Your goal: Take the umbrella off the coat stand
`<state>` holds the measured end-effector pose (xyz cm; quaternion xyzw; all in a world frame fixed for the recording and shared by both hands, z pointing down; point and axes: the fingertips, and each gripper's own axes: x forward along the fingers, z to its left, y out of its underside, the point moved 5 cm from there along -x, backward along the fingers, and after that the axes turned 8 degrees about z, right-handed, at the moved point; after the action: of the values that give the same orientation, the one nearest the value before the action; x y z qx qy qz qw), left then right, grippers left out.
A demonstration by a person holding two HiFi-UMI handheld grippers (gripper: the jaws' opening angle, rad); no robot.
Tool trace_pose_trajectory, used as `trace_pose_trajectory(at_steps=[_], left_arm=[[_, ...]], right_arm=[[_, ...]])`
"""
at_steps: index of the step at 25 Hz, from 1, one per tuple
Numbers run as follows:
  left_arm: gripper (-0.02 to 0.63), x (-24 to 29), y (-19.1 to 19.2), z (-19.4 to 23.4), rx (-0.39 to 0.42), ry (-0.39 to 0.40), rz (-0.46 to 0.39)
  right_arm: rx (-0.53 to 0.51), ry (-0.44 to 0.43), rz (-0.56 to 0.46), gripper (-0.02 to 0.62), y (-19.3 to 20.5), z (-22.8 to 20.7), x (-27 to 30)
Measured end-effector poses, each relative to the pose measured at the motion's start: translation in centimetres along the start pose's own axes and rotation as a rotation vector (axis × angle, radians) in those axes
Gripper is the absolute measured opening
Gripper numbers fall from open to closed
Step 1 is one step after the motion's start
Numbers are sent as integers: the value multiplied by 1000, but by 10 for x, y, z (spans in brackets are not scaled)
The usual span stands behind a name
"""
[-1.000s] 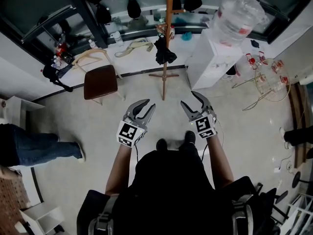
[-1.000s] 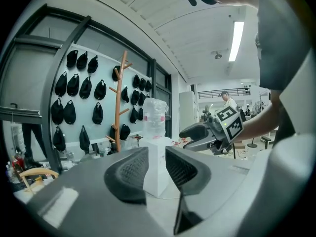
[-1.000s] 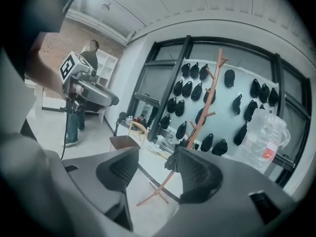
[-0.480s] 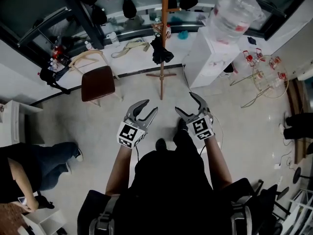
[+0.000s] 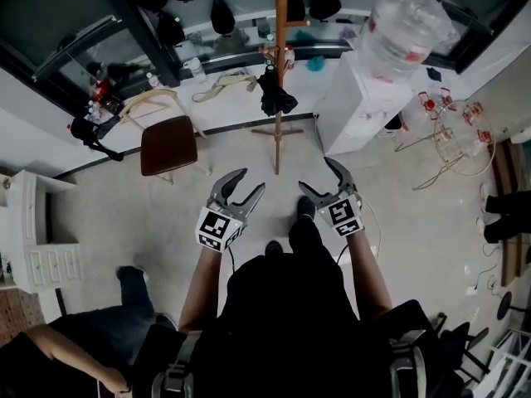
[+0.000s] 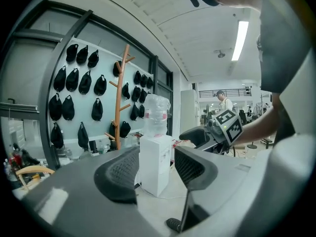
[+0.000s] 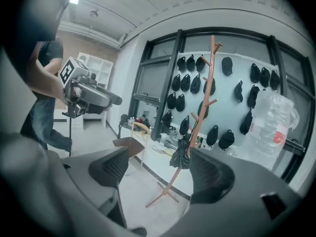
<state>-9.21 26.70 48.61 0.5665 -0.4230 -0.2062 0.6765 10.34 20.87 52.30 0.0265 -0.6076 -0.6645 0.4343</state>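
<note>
Preparation: jaws just opening, left gripper (image 5: 249, 181) to moderate gap, right gripper (image 5: 317, 175) wide, both empty. Black umbrella (image 5: 276, 98) on coat stand (image 5: 280, 23), well ahead; approach probably next.

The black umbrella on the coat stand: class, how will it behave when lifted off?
The umbrella hangs as a loose, bunched bundle, so its fabric will probably squash and flop. It looks small beside the coat stand, so it is likely light. The stand is tall on a narrow foot and might wobble if tugged.
</note>
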Motion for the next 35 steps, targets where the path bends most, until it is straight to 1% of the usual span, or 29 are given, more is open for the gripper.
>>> trace_pose_trajectory(at_steps=[15, 26, 35], left_arm=[[225, 49, -13, 40, -46, -48, 32], [225, 78, -21, 65, -102, -137, 54], [225, 111, -37, 79, -132, -213, 67]], right_arm=[[19, -34, -4, 383, -7, -59, 49], [2, -98, -4, 382, -9, -103, 83], [-21, -157, -14, 380, -12, -152, 112]])
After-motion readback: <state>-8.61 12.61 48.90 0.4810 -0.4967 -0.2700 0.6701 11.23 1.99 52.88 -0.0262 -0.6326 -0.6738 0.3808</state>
